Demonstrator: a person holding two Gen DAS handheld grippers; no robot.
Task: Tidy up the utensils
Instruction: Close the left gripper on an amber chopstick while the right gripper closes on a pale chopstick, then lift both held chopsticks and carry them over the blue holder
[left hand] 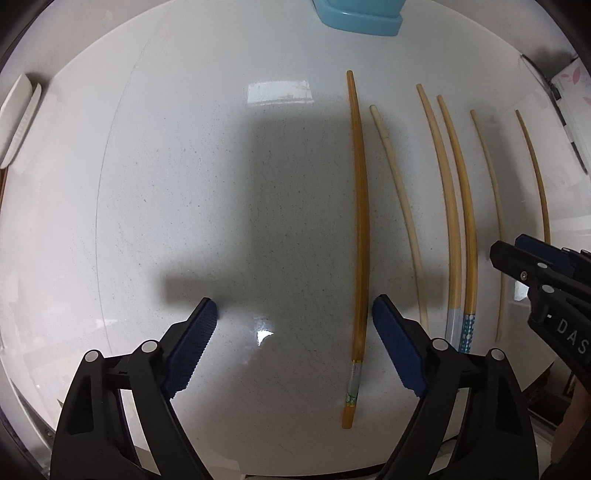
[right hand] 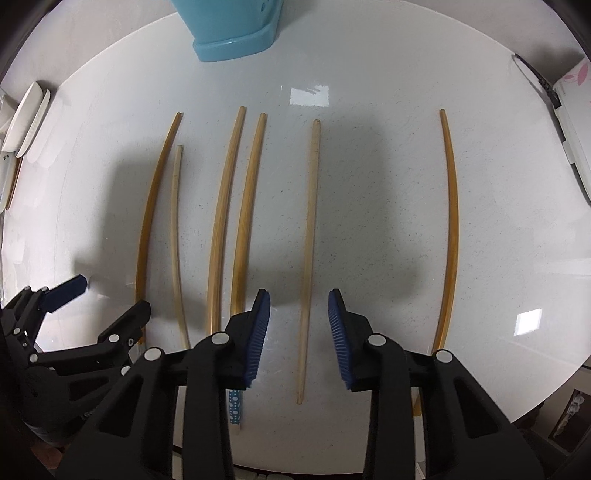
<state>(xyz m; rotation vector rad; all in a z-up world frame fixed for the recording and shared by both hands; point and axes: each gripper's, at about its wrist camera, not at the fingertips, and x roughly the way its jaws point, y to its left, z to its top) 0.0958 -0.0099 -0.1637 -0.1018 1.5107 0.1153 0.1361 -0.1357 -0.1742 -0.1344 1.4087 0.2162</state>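
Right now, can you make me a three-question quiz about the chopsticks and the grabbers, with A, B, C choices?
1. Where is the blue holder?
A. at the far edge of the table
B. between the grabbers
C. on a plate

2. How many chopsticks lie on the table?
A. three
B. six
C. ten

3. What is the right gripper doing?
A. squeezing a chopstick
C. holding the holder
B. open around a pale chopstick

Answers: 1 A, it stands beyond the chopstick tips. 2 B, six sticks lie side by side. 3 B, its fingers sit apart either side of the stick, not touching.
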